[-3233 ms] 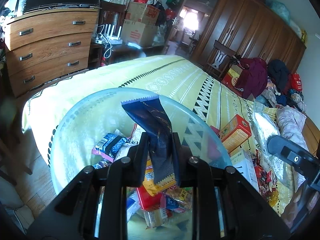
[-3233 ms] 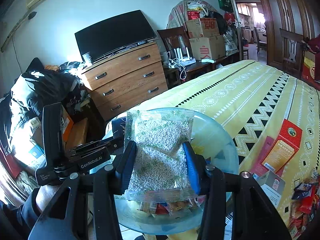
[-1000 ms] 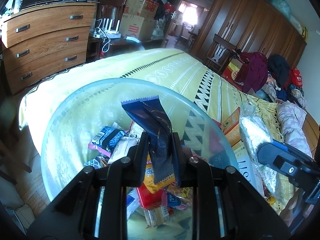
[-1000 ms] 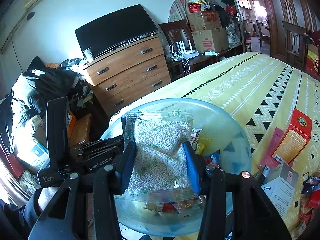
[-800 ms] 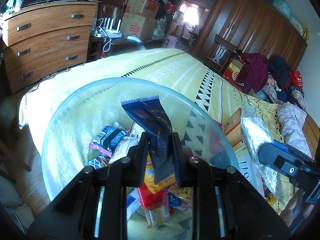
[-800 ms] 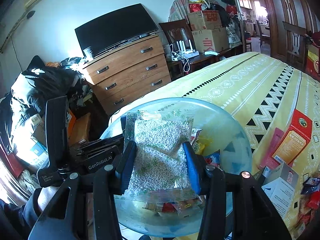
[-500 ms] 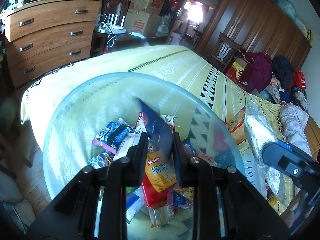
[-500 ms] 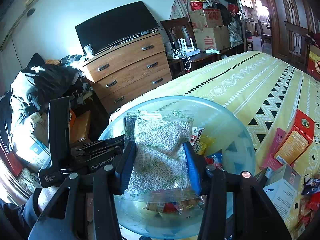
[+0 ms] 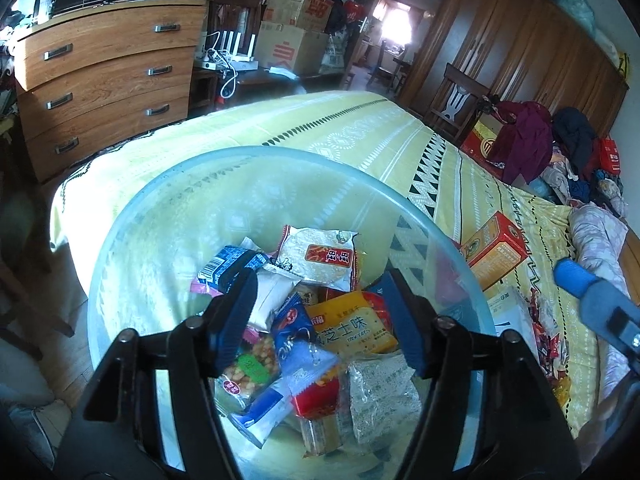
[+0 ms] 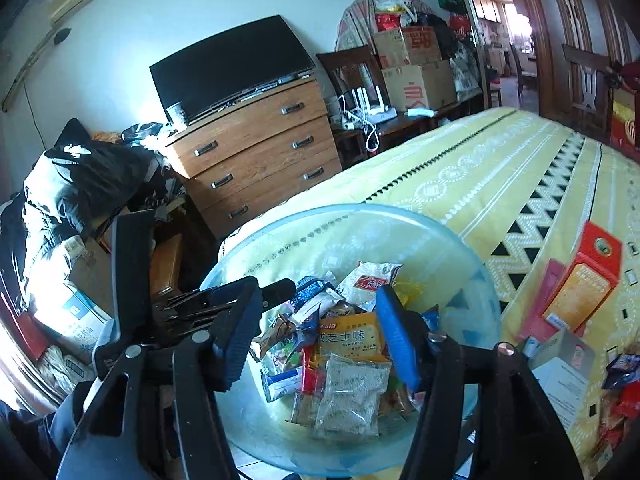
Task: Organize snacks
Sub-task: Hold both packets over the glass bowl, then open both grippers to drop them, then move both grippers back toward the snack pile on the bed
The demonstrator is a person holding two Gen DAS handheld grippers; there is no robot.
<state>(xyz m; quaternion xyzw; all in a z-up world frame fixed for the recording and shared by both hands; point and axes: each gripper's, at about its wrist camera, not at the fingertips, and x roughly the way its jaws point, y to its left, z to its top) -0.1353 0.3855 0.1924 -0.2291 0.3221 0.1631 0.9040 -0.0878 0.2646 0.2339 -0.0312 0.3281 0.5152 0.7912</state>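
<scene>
Both the left gripper point(image 9: 320, 316) and the right gripper point(image 10: 318, 334) had just been opening and stood spread, empty, above the glass bowl point(image 9: 168, 200) (snacks point(image 9: 344, 324) heaped inside). Best lift clear before reaching for loose packets point(image 10: 622, 376) on the bed.

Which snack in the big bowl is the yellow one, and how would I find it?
Look at the bed with the yellow patterned cover, then at the pale blue see-through bowl on its near corner. In the middle of the snack pile lies the yellow packet, flat and face up. It alone has a plain yellow front with big white letters and a small red label.
</scene>
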